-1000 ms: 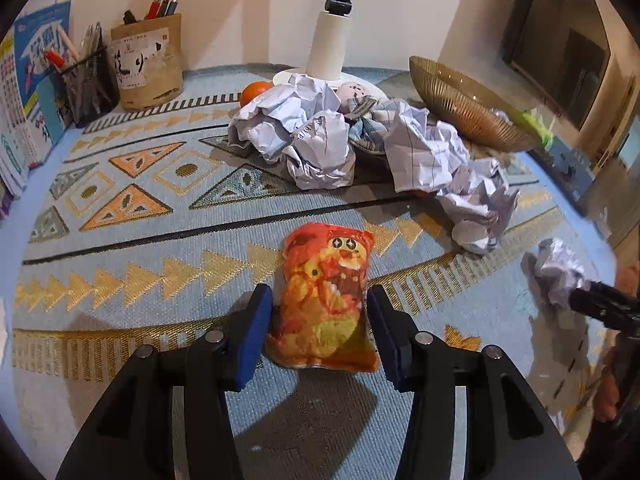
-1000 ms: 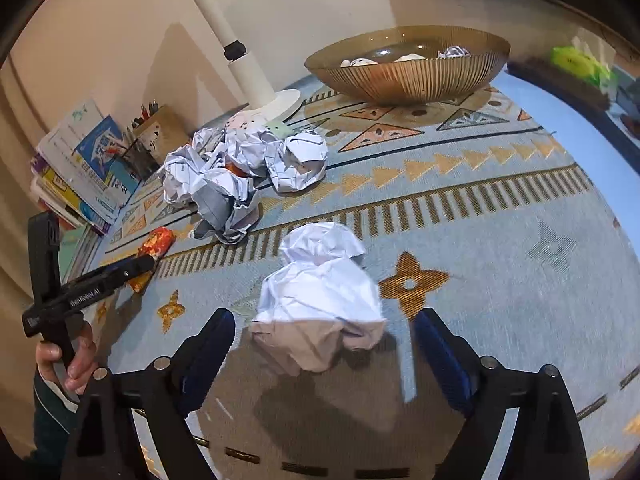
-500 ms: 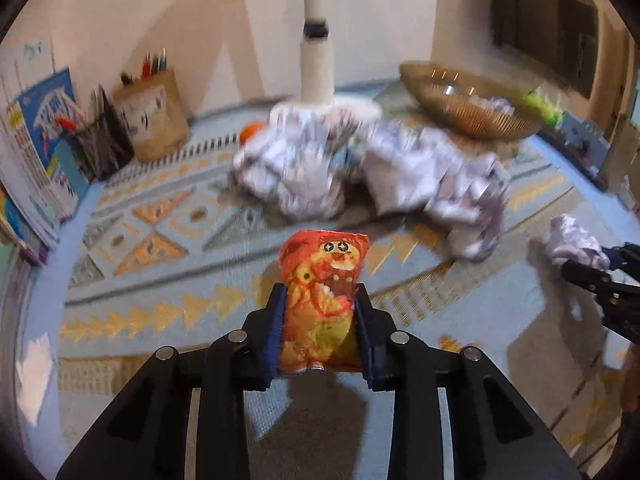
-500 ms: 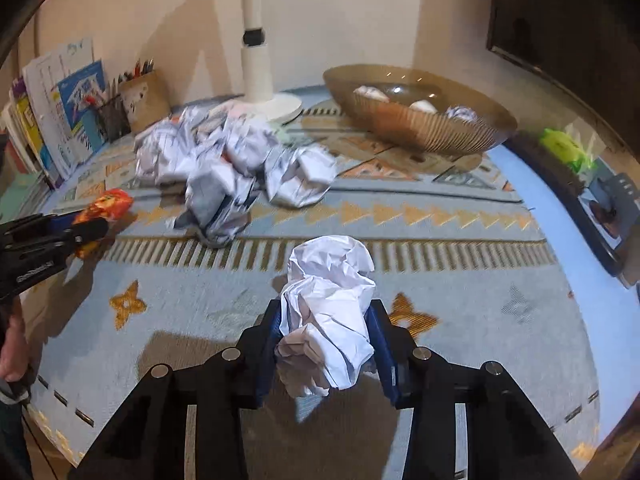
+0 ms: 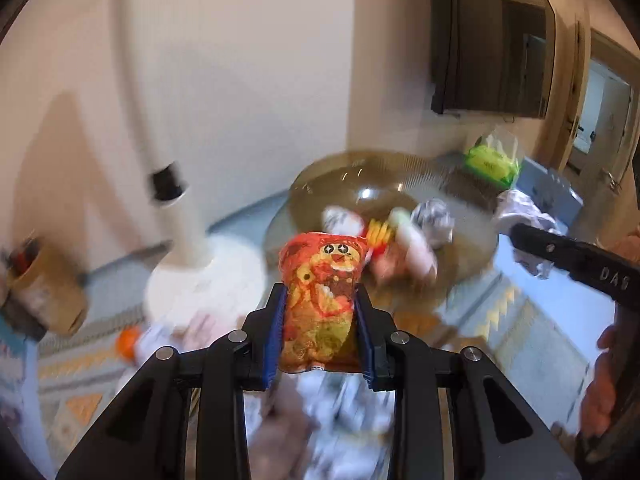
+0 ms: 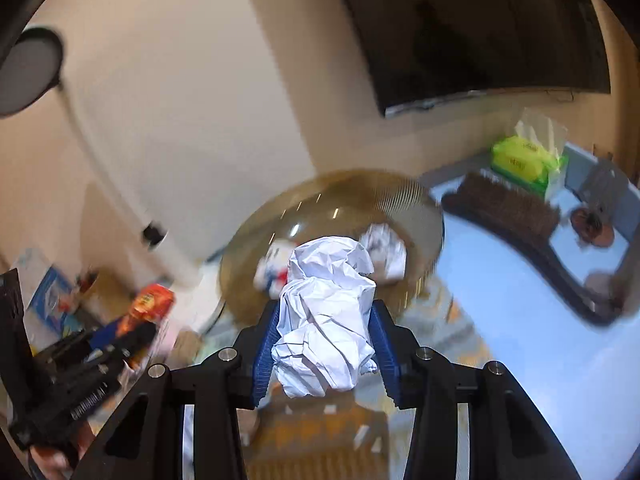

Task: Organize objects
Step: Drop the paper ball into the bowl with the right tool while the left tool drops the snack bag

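Observation:
My left gripper (image 5: 320, 308) is shut on an orange snack bag (image 5: 320, 292), held upright above the table. Behind it lies the amber ribbed bowl (image 5: 320, 176), which holds crumpled paper and snack packets. My right gripper (image 6: 326, 320) is shut on a crumpled white paper ball (image 6: 328, 312), lifted in front of the same bowl (image 6: 400, 196). In the left wrist view the right gripper (image 5: 520, 236) enters from the right with its paper (image 5: 520, 208). The right wrist view shows the left gripper (image 6: 136, 336) with the snack bag (image 6: 152, 304) at lower left. Both views are motion-blurred.
A white lamp post (image 5: 176, 216) on a round base stands left of the bowl. More crumpled papers (image 5: 344, 412) and an orange (image 5: 126, 342) lie below. A pen holder (image 5: 36, 280) is at far left, a green tissue pack (image 6: 524, 160) at the right. A person's hand (image 5: 604, 392) holds the right gripper.
Both grippers have risen from the patterned cloth with their loads and swung toward the amber bowl, which now looms close behind each held item. One second ago both were open.

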The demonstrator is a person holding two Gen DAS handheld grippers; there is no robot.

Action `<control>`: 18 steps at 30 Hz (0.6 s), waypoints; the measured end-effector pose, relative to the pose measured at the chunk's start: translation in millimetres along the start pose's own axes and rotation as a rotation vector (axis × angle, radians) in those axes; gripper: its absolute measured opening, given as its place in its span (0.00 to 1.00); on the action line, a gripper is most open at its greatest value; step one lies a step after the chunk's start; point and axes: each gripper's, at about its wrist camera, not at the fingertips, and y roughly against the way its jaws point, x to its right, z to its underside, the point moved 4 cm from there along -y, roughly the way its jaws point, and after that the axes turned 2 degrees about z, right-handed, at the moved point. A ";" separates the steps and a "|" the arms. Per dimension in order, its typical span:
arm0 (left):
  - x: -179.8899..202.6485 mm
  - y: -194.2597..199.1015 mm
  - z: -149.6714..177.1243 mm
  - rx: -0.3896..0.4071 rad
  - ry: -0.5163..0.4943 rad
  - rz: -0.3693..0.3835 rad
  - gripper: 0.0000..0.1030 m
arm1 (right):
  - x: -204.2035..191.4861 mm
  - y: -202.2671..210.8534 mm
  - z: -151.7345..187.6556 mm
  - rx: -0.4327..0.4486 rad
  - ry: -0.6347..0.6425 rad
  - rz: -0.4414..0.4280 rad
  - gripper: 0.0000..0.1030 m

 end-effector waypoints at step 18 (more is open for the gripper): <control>-65.0 96.0 50.6 0.161 0.123 -0.103 0.91 | 14.4 9.4 122.6 -0.198 0.033 -0.074 0.85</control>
